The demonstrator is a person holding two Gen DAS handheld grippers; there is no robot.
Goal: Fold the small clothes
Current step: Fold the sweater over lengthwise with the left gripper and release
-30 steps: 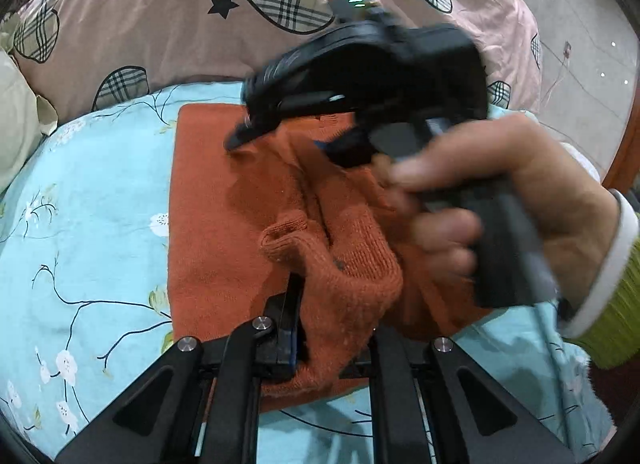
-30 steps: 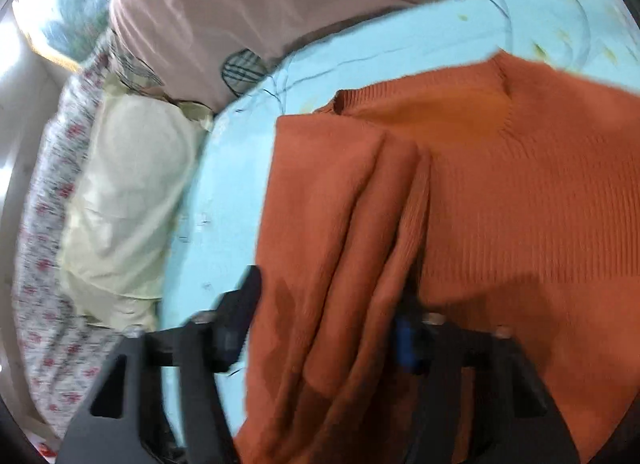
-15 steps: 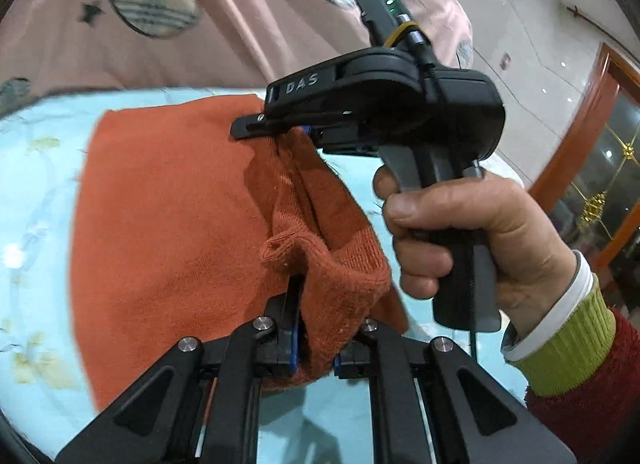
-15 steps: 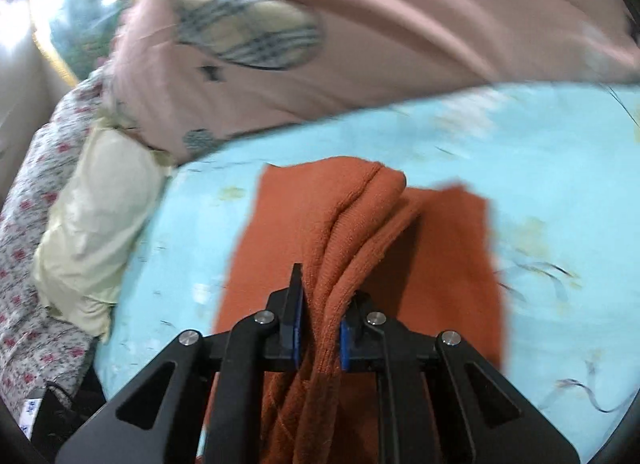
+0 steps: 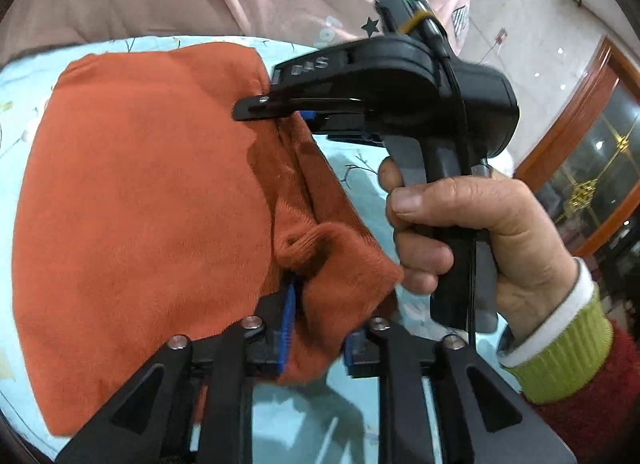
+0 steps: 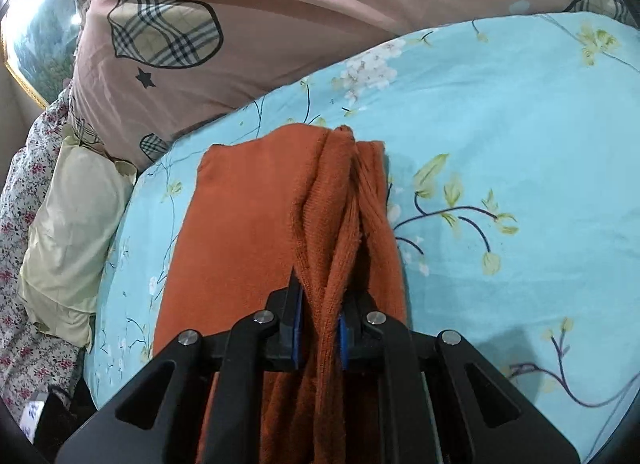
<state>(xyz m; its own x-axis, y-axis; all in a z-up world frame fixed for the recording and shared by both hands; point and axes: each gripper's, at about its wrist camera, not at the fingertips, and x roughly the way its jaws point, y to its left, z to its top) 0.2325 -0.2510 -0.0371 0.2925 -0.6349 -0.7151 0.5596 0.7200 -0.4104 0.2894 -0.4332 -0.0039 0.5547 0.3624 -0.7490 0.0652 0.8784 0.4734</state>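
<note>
On the blue bedsheet (image 6: pixel 520 136), right claw (image 6: pixel 320 320) pinches the orange sweater (image 5: pixel 140 192); left claw (image 5: pixel 316 320) opening around its cuff.

Both tools are matte black with silver screws and blue pads: the left gripper (image 5: pixel 316 328), the right gripper (image 6: pixel 320 328). At three o'clock, the hand (image 5: pixel 480 224) wears a lime ribbed cuff (image 5: pixel 568 348) over white, beneath a red sleeve (image 5: pixel 600 404).

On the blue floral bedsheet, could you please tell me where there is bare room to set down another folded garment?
The widest bare stretch of bedsheet lies right of the orange sweater, running up to the pink quilt. A narrower strip lies left of it, bordered by the cream pillow. It is crowded along the sweater's right edge, where both grippers work: the right gripper pinches bunched knit.
</note>
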